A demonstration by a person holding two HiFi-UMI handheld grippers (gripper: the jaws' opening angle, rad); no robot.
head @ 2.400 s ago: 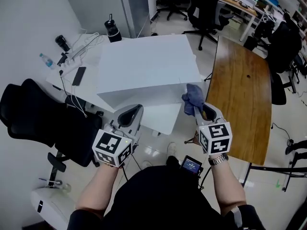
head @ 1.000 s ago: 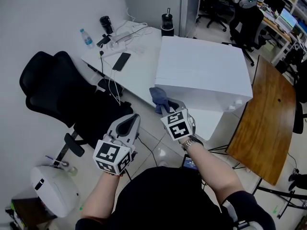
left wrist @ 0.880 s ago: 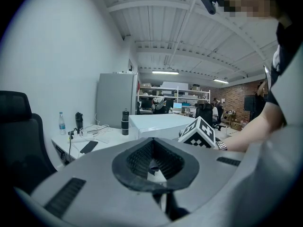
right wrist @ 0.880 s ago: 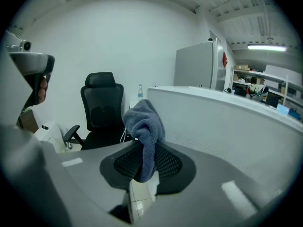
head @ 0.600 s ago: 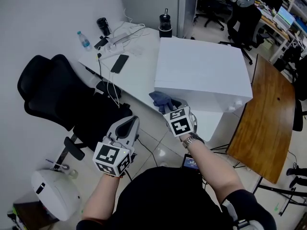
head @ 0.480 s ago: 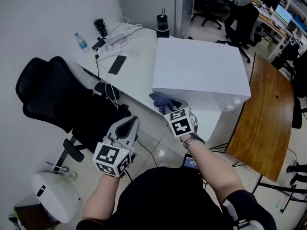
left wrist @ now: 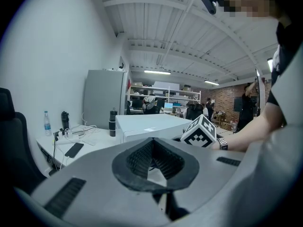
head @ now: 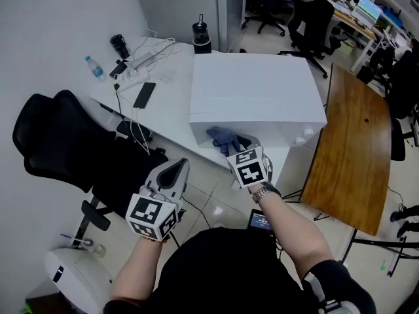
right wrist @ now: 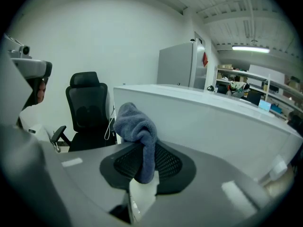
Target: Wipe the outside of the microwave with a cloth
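In an open office, the white boxy microwave [head: 255, 87] sits upper centre on the white surface [head: 171, 110]. Your right hand-held gripper [head: 234, 144], clamped on the blue-grey terry cloth [head: 221, 136], is at its near face; press flat and sweep evenly. Your left hand-held gripper [head: 175, 169] is closed and empty.

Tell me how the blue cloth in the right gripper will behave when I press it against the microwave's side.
Probably floppy: the cloth droops over the right gripper, whose jaws are shut on it. It looks like thick terry, so it should squash flat and drag rather than slide on the smooth white microwave. Likely light, so it may bunch up.
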